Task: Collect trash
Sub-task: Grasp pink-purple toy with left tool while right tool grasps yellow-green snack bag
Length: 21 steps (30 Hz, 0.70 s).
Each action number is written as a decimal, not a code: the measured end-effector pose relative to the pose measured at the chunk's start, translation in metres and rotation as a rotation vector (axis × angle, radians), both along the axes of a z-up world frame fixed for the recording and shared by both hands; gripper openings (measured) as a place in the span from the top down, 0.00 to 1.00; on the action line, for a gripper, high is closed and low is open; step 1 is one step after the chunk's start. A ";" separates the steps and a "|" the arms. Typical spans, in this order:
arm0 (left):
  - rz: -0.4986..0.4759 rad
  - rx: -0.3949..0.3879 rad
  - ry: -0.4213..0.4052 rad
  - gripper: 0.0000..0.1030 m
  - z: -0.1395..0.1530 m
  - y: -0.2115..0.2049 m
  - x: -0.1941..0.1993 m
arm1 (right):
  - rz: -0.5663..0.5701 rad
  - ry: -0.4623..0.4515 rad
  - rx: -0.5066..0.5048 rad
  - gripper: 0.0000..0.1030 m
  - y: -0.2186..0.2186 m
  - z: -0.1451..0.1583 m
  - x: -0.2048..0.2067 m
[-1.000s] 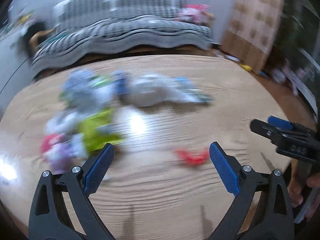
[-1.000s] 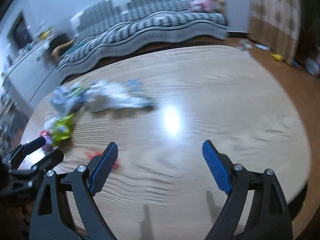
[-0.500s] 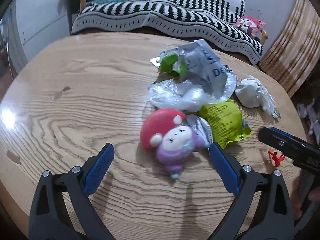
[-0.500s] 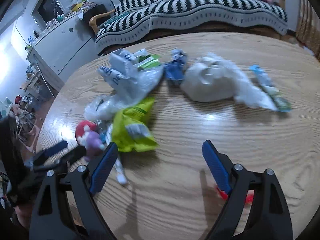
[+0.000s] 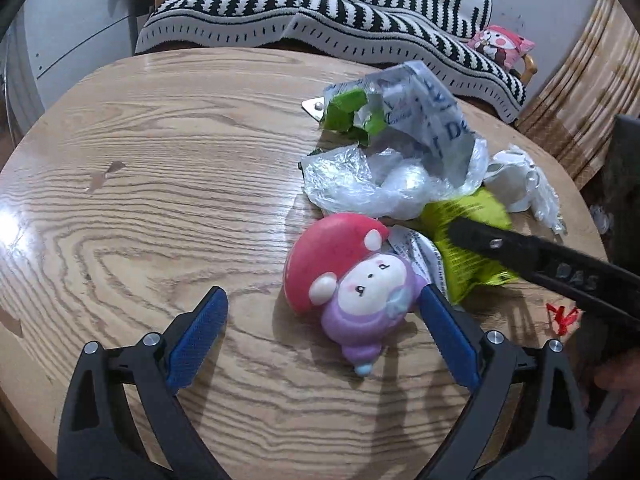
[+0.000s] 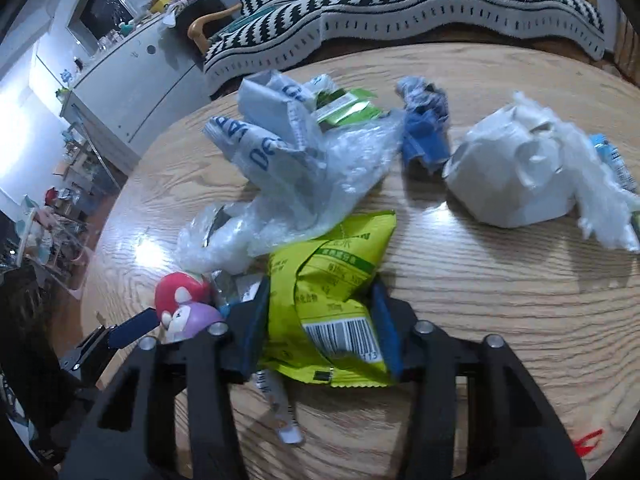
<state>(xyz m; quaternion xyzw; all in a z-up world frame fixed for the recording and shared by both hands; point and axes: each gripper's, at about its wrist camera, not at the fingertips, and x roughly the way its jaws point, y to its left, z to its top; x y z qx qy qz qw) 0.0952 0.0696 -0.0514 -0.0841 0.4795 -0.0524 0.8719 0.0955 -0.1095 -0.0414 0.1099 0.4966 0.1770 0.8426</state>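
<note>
A yellow-green snack bag [image 6: 332,264] lies crumpled on the round wooden table [image 5: 160,160]. My right gripper [image 6: 320,284] is closing, and both blue pads press the bag's sides. From the left wrist view, the right gripper's black finger [image 5: 520,248] lies across the same bag [image 5: 468,216]. A red and purple squishy toy [image 5: 352,276] lies between the fingers of my left gripper [image 5: 322,296], which stands open. Its right pad [image 5: 440,320] is close beside the toy. Behind the toy is a clear plastic bag with blue print [image 5: 400,168].
A white crumpled bag [image 6: 512,172], a blue wrapper [image 6: 424,136] and a green wrapper [image 5: 348,116] lie further back. A small red scrap [image 5: 562,316] sits near the table's right edge. Beyond the table are a sofa with a striped throw [image 5: 320,12] and a white cabinet [image 6: 132,76].
Both grippers swept left over the table and lowered onto the trash pile. The right gripper's jaws went from wide apart to closed on the green bag. The left stayed open, now around the toy.
</note>
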 end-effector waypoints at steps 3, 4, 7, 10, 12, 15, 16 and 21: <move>0.013 -0.008 0.007 0.09 -0.002 -0.002 0.005 | 0.003 -0.017 0.011 0.56 -0.005 0.007 -0.007; 0.016 -0.006 0.006 0.09 -0.002 -0.003 0.006 | 0.004 -0.018 0.017 0.56 -0.006 0.010 -0.008; 0.014 0.005 0.002 0.11 -0.001 -0.008 0.010 | 0.004 -0.033 0.014 0.56 -0.014 0.017 -0.017; -0.015 -0.033 0.014 0.42 0.002 -0.013 0.009 | -0.002 -0.047 0.009 0.56 -0.026 0.024 -0.025; -0.003 0.000 0.009 0.47 0.005 -0.016 0.004 | -0.011 -0.056 0.003 0.56 -0.036 0.029 -0.031; 0.010 0.023 0.002 0.51 0.011 -0.018 -0.002 | -0.031 -0.068 -0.007 0.56 -0.052 0.035 -0.039; 0.016 0.028 -0.002 0.51 0.016 -0.019 -0.005 | -0.038 -0.073 -0.011 0.56 -0.059 0.038 -0.043; 0.046 0.056 -0.059 0.51 0.039 -0.024 -0.019 | -0.095 -0.103 -0.028 0.56 -0.100 0.052 -0.065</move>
